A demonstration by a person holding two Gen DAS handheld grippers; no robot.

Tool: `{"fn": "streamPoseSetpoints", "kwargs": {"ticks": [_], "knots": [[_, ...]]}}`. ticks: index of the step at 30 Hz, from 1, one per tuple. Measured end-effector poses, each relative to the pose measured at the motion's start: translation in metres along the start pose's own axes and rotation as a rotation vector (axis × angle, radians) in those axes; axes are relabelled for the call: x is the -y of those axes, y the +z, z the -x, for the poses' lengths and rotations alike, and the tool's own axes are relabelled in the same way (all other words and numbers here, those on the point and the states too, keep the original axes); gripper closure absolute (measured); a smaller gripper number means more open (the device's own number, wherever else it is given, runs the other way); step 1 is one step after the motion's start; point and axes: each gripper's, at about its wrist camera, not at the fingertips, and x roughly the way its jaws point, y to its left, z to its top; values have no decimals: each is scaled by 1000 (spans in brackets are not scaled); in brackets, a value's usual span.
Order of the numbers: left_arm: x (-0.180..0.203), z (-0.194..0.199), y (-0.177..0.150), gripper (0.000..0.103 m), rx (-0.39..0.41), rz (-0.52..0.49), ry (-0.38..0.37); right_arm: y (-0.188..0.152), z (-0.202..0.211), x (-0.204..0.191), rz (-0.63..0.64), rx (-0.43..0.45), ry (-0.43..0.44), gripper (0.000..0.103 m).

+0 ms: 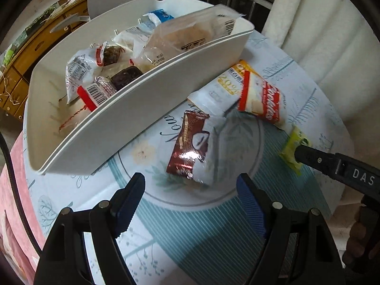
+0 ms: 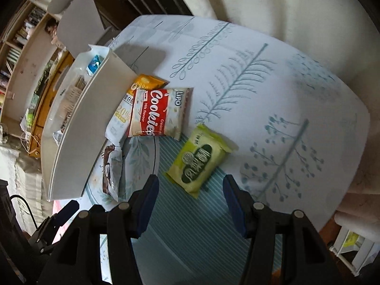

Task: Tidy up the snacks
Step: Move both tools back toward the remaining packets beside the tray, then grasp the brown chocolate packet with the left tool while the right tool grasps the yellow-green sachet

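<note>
The left gripper (image 1: 190,190) points steeply down with its 2 blue-padded fingers (image 1: 251,204) spread wide and nothing between them. Just beyond the fingertips a brown and white snack packet (image 1: 190,147) lies flat on the counter (image 1: 213,225), which carries a pale cloth printed with teal leaves and stripes. Past that packet a white and yellow packet (image 1: 220,90) rests with its far end against the wall of the white bin (image 1: 133,109), and a red and white Cookies packet (image 1: 261,97) lies partly on top of it. The bin holds several wrapped snacks, among them a clear bag of bread (image 1: 187,35) leaning on its rim and a blue and white packet (image 1: 158,17) at the far end.

The right gripper (image 2: 190,187) also points down, its 2 fingers (image 2: 234,204) apart and gripping nothing. A green packet (image 2: 201,159) lies on the counter just ahead of the fingertips, not touched by either pad in this view. From the left wrist view the tip of the right gripper covers part of that green packet. The Cookies packet sits just beyond the green one, close but apart, beside the bin wall.
</note>
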Motion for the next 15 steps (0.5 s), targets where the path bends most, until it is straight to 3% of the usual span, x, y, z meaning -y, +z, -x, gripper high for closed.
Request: {"fn": "streamPoseSetpoints", "kwargs": {"ticks": [15], "knots": [[-4, -49, 13, 28, -14, 2, -12, 22, -30, -35, 102, -46, -168, 47]]}}
